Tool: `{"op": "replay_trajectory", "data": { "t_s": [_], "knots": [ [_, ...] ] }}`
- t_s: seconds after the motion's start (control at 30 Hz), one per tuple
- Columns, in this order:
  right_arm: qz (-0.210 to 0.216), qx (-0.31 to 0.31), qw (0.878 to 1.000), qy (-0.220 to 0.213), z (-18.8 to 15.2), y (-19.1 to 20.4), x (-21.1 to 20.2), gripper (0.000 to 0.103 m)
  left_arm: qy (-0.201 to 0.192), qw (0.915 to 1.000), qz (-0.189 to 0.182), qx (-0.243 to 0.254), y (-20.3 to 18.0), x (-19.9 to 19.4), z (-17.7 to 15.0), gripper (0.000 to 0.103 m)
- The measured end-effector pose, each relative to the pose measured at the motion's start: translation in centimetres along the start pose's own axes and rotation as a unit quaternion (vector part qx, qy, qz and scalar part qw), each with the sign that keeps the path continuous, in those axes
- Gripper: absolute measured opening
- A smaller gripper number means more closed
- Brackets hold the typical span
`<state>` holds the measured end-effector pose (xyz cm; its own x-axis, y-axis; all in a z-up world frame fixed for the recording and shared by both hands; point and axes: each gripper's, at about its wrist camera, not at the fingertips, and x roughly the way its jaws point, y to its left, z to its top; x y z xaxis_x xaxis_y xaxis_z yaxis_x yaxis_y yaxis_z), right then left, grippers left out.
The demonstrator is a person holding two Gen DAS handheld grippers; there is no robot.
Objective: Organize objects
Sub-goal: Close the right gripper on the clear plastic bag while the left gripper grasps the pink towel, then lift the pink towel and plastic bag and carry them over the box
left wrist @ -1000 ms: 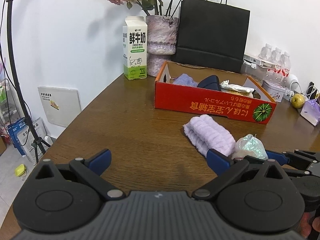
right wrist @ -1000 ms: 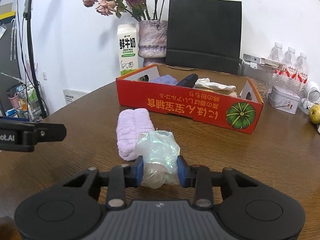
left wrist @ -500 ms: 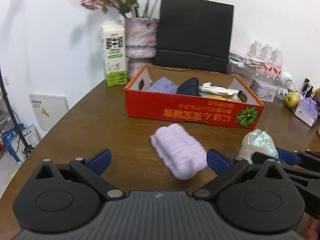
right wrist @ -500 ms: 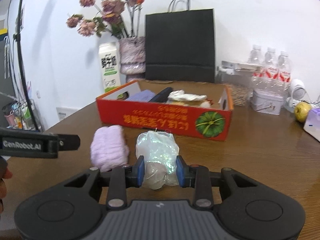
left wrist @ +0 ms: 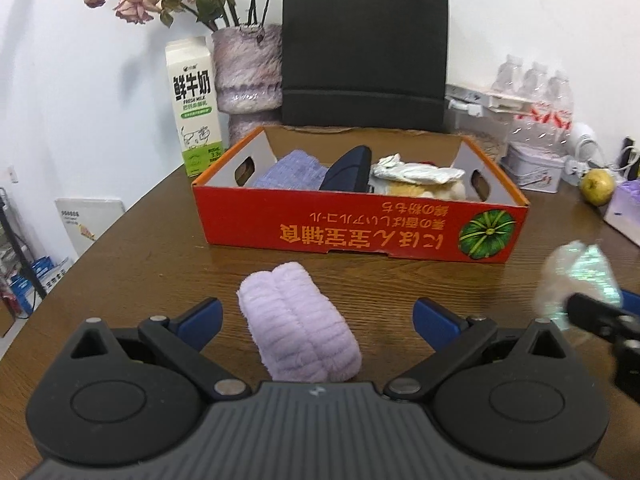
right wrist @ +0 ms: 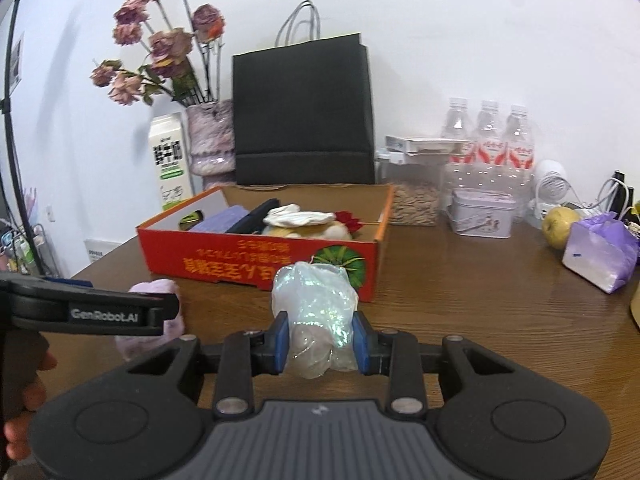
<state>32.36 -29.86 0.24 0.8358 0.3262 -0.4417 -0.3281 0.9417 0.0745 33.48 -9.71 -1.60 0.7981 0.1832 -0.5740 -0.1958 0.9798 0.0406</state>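
A red cardboard box (left wrist: 360,236) stands mid-table and holds a purple cloth, a dark object and white items; it also shows in the right wrist view (right wrist: 224,258). A lilac rolled towel (left wrist: 298,330) lies on the table between the wide-open jaws of my left gripper (left wrist: 316,320). My right gripper (right wrist: 318,340) is shut on a shiny crumpled plastic bag (right wrist: 316,312), held above the table in front of the box's right corner. The bag shows blurred at the right of the left wrist view (left wrist: 576,282).
A milk carton (left wrist: 194,106), a flower vase (left wrist: 246,68) and a black paper bag (left wrist: 364,48) stand behind the box. Water bottles (right wrist: 486,136), a tin (right wrist: 482,220), an apple (right wrist: 560,222) and a purple pack (right wrist: 600,252) sit at the right.
My left gripper has swung so the lilac towel now lies centred between its jaws. My right gripper has lifted the bag and moved right, toward the box's right corner.
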Motion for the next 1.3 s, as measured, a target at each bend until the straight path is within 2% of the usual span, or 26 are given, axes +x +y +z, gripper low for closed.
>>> {"op": "replay_trajectory", "data": {
  "t_s": [0.2, 0.53, 0.63, 0.7, 0.77, 0.8, 0.83, 0.97, 1.3],
  "knots": [
    [-0.003, 0.009, 1.000, 0.003, 0.0, -1.4, 0.2, 0.031, 0.012, 0.9992, 0.032, -0.023, -0.6, 2.1, 0.0, 0.103],
    [0.004, 0.010, 1.000, 0.002, -0.1, -1.3, 0.2, 0.031, 0.038, 0.9945, 0.083, -0.053, -1.3, 4.5, -0.8, 0.103],
    [0.006, 0.007, 1.000, 0.002, -0.2, -1.1, 0.2, 0.031, 0.037, 0.9945, 0.079, -0.057, -1.3, 4.6, -1.1, 0.103],
    [0.007, 0.006, 1.000, 0.002, -0.2, -1.1, 0.1, 0.031, 0.039, 0.9949, 0.075, -0.054, -1.5, 4.6, -1.2, 0.098],
    [0.007, 0.005, 1.000, 0.002, -0.2, -1.0, 0.1, 0.031, 0.047, 0.9957, 0.056, -0.056, -1.4, 4.6, -1.3, 0.078],
    [0.008, 0.004, 1.000, 0.003, -0.2, -1.0, 0.1, 0.031, 0.051, 0.9958, 0.050, -0.058, -1.3, 4.6, -1.4, 0.072],
    [0.008, 0.004, 1.000, 0.003, -0.2, -1.0, 0.1, 0.031, 0.055, 0.9959, 0.042, -0.058, -1.2, 4.5, -1.4, 0.055],
    [0.006, 0.004, 1.000, 0.004, -0.3, -1.0, 0.1, 0.031, 0.053, 0.9969, 0.024, -0.053, -1.0, 3.9, -1.5, 0.050],
    [0.000, -0.008, 1.000, 0.007, -0.6, -0.5, 0.3, 0.031, 0.029, 0.9993, 0.001, -0.026, 0.3, 0.9, -1.4, 0.049]
  ]
}}
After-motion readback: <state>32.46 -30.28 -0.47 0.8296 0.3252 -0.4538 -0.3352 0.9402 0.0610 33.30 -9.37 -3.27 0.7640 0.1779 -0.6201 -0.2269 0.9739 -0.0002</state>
